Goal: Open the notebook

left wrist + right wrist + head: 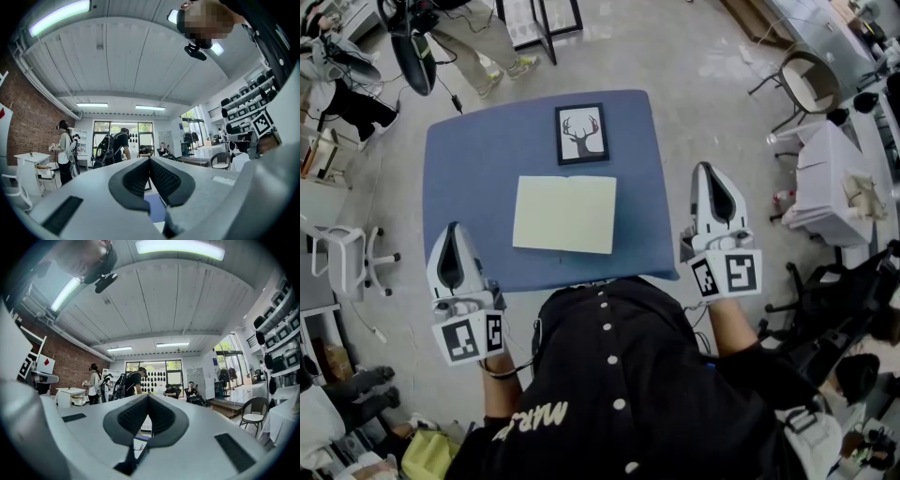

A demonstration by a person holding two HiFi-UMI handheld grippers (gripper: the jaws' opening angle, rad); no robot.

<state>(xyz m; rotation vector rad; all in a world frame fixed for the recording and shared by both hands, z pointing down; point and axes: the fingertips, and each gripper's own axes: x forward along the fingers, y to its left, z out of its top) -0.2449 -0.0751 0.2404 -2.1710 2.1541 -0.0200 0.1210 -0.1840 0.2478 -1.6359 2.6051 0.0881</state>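
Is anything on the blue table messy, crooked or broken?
Nothing really stands out. The notebook lies flat in the middle of the blue table, only a tiny bit crooked against its edges. The deer picture lies flat behind it. Nothing looks spilled or broken.
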